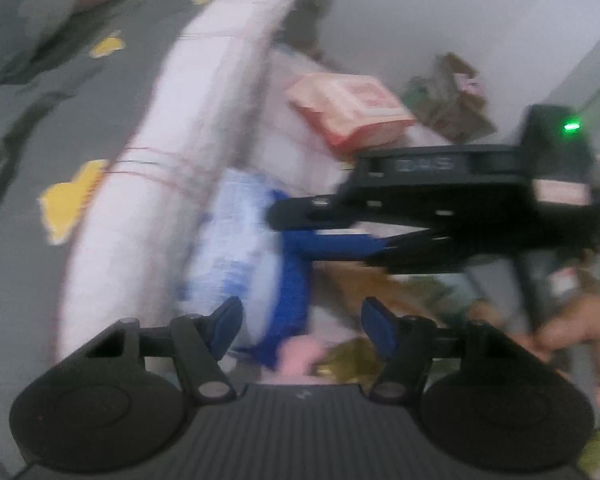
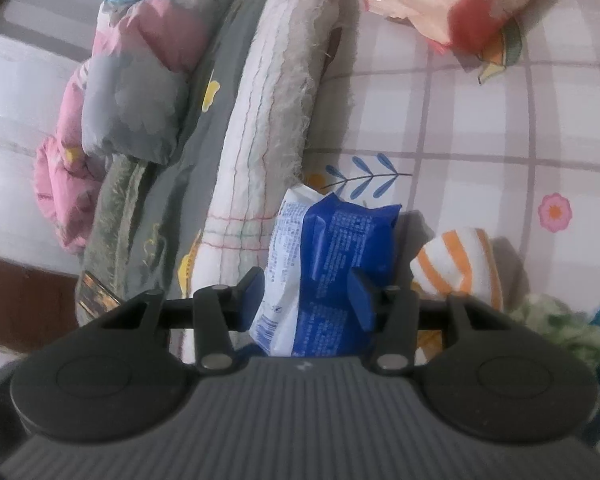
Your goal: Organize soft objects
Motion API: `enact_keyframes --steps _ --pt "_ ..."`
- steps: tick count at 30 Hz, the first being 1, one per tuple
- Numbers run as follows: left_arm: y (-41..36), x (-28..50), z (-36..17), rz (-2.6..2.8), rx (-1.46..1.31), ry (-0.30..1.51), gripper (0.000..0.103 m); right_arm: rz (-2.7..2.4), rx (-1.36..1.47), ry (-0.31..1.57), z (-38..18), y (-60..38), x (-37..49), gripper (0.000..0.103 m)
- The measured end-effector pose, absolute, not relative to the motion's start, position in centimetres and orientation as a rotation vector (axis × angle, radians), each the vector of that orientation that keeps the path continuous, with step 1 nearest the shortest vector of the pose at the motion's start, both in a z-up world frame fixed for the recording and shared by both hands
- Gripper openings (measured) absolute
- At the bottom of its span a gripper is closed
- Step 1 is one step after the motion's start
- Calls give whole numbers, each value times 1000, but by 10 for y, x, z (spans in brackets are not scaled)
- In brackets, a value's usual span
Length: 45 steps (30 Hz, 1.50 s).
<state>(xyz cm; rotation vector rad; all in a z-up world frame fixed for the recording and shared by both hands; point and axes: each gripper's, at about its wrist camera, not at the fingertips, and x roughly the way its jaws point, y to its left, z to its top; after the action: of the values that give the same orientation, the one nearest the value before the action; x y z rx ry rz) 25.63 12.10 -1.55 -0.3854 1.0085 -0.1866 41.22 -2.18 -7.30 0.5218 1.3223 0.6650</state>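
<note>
Blue-white soft pack (image 2: 324, 272) on the bed, against the rolled quilt (image 2: 268, 120): light, squashy, slick film. Right gripper (image 2: 306, 300) fingers pinch its near end; a mid-body hold looks safer. Left gripper (image 1: 300, 326) open, empty.

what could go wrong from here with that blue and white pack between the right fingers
1. The right hand-held gripper straddles the blue and white plastic pack, but whether its fingers actually press it is unclear; a loose or off-centre grip could let the crinkly wrapper slip.
2. The orange and white striped soft item lies just beside the right finger and could get nudged.
3. The open left hand-held gripper hovers close to the right one, so they could collide.
</note>
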Motion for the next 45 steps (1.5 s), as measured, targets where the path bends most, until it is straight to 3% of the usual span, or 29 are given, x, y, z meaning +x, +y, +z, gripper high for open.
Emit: enact_keyframes --steps 7,10,21,39,45 --pt "105 247 -2 -160 -290 963 67 641 604 1346 -81 -36 414 46" --pt "109 243 -2 -99 -232 954 78 626 595 1353 -82 -38 414 47" --pt "127 270 -38 -57 -290 1112 88 610 599 1363 -84 -38 415 47" --pt "111 258 -17 -162 -329 969 88 585 700 1354 -93 -53 420 47" --pt "106 254 -12 -196 -333 917 89 598 794 1365 -97 -61 420 57"
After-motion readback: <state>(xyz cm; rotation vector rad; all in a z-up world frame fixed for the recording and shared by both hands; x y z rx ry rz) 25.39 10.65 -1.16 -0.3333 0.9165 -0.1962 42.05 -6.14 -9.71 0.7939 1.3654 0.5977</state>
